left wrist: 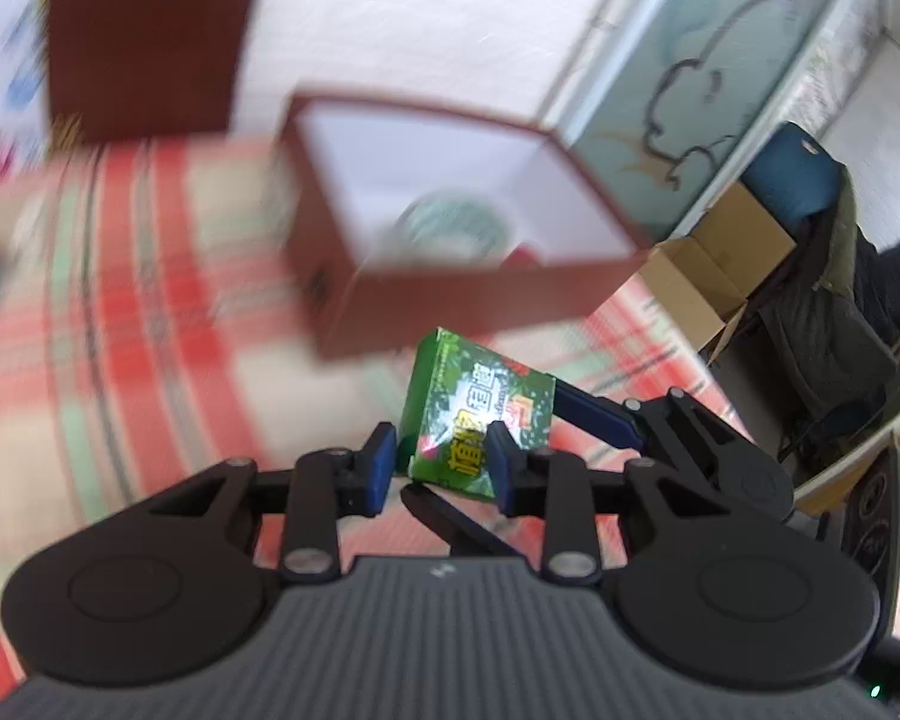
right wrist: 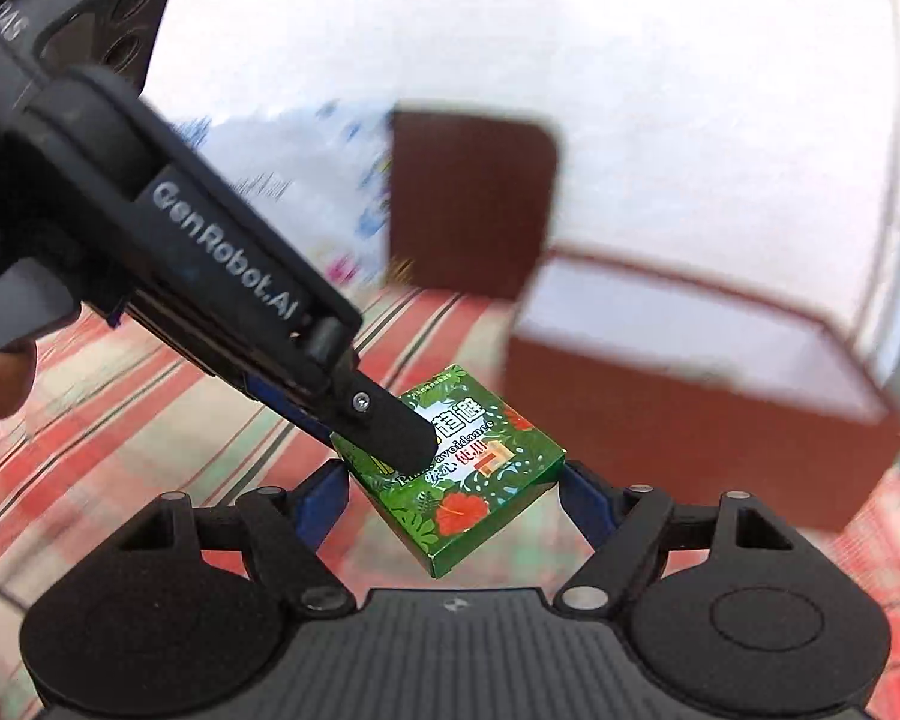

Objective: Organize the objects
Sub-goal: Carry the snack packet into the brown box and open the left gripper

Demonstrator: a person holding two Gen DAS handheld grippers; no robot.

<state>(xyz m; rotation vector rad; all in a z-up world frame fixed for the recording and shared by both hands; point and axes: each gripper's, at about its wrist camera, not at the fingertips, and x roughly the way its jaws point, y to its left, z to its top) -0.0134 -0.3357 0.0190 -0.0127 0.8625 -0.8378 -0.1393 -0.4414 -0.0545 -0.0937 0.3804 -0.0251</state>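
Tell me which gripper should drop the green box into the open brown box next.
Left, probably. The left gripper is already clamped on the green box, with the open brown box just ahead. The right gripper only straddles the green box, its pads beside the edges; a firm grip isn't evident.

Green floral packet, red-striped cloth

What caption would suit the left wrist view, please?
Left hand-held gripper holding small green printed carton before open brown box.
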